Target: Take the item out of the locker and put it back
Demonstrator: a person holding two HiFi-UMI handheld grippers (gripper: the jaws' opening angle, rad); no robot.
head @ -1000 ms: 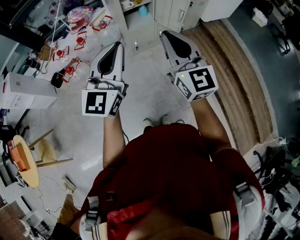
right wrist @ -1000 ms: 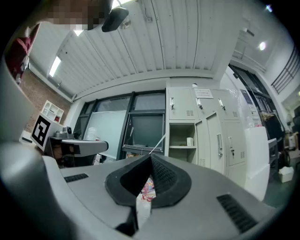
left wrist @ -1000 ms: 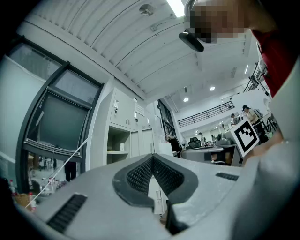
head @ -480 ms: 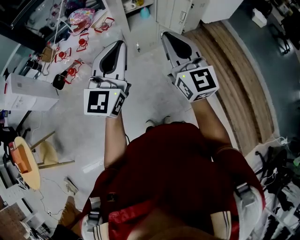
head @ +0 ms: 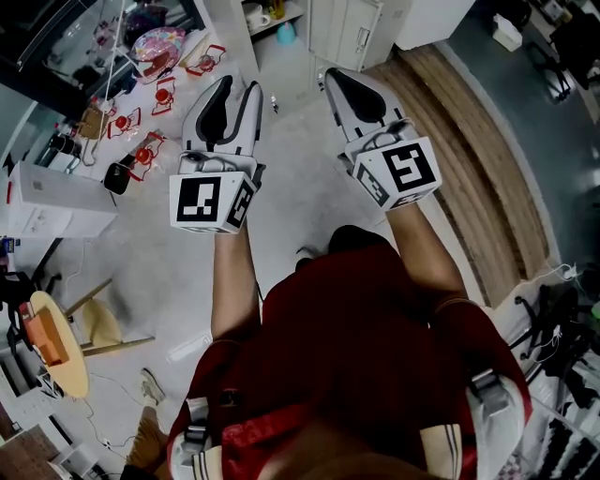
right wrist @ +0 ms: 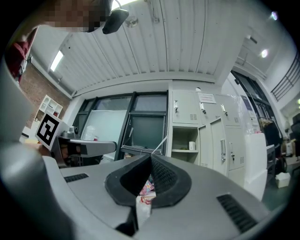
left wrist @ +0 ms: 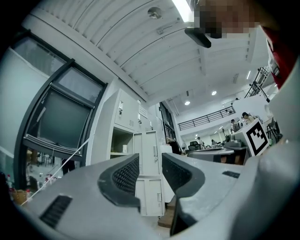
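The grey lockers (head: 352,23) stand ahead of me at the top of the head view. One compartment (right wrist: 184,140) is open, with a white cup (right wrist: 191,146) on its shelf; the same white cup (left wrist: 124,148) shows in the left gripper view. My left gripper (head: 239,89) is held in the air, pointing at the lockers. Its jaws are opening and nothing is between them; the left gripper (left wrist: 151,171) frames a shut locker door. My right gripper (head: 339,77) is beside it, shut and empty. Seen from its own camera, the right gripper (right wrist: 150,176) points left of the open compartment.
A table (head: 202,42) with red wire items and a pink plate (head: 155,42) lies to the left. A white box (head: 56,202) and a round wooden stool (head: 56,328) stand lower left. A wood-strip floor (head: 469,141) runs along the right. Desks and people fill the far room (left wrist: 220,145).
The left gripper's jaws have parted from shut. Both grippers have edged forward towards the lockers.
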